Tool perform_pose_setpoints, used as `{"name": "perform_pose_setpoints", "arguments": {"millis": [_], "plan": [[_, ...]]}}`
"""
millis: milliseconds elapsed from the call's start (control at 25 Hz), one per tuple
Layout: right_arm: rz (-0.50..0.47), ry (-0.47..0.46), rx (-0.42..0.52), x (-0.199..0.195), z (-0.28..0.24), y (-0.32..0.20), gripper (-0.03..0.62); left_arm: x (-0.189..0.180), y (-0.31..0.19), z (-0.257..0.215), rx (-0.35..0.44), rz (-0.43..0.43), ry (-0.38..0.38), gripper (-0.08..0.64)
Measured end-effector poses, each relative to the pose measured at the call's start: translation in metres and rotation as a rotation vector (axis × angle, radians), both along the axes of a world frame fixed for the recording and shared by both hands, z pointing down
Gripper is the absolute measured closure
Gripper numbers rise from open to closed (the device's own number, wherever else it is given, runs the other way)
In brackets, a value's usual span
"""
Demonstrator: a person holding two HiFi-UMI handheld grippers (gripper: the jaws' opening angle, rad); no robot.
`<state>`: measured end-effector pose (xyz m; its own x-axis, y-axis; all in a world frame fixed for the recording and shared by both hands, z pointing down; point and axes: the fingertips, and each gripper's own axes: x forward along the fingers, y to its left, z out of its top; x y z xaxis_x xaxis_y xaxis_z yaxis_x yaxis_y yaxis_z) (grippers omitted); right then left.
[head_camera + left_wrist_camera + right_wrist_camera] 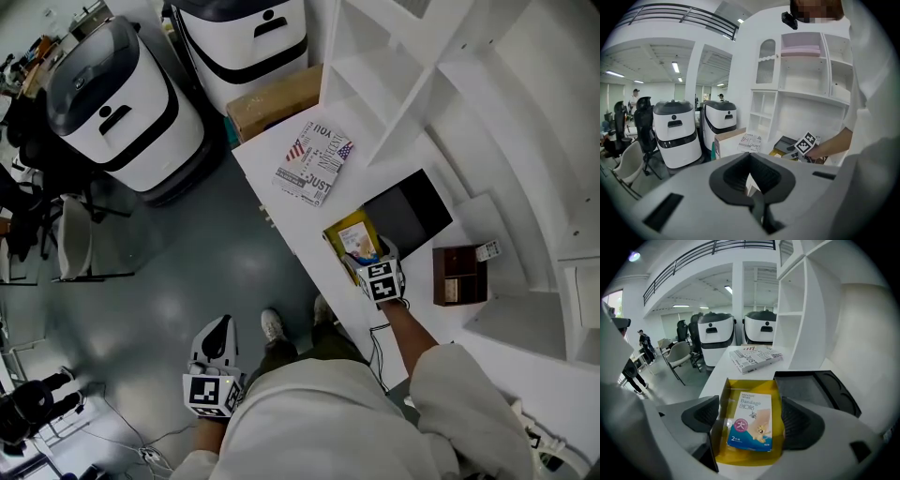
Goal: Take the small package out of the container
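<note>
"Where is the little package?"

"The bandage package (750,425) lies flat inside the yellow box (718,427), with its picture side up. The yellow box is open on top. It sits on the white table (281,202), near the edge where the person stands."

"And the claw?"

"The right gripper (750,404) is right at the box. Its two jaws are spread wide, one on each side of the yellow box, so the package lies in the middle between them. They pinch nothing. I cannot tell if they touch the box walls."

"What is next to the box?"

"A flat black tray (813,390) is just beside it, on the shelf side. Farther along the table lies a box with big printed words (754,357). A small brown wooden box (458,275) sits near the person's arm."

"What about the other hand?"

"The left gripper (222,328) hangs low over the grey floor (187,272), well apart from the table. Its jaws are pressed together, with nothing in them."
</note>
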<state>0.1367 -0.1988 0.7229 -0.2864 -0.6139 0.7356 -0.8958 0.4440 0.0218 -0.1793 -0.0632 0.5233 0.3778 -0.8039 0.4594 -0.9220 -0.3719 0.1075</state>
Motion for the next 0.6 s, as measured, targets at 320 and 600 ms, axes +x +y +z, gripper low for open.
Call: {"name": "perform_pose_setpoints", "arguments": {"millis": [320,600], "plan": [[-0.033,0.061,-0.154,-0.003,0.045,-0.004,0.156,-0.006,0.003,0.008,-0.046,-0.033,-0.007,0.552],[-0.03,0.11,-0.209,-0.001,0.065,-0.012,0.156,-0.01,0.002,0.012,-0.05,-0.046,-0.014,0.552]]}}
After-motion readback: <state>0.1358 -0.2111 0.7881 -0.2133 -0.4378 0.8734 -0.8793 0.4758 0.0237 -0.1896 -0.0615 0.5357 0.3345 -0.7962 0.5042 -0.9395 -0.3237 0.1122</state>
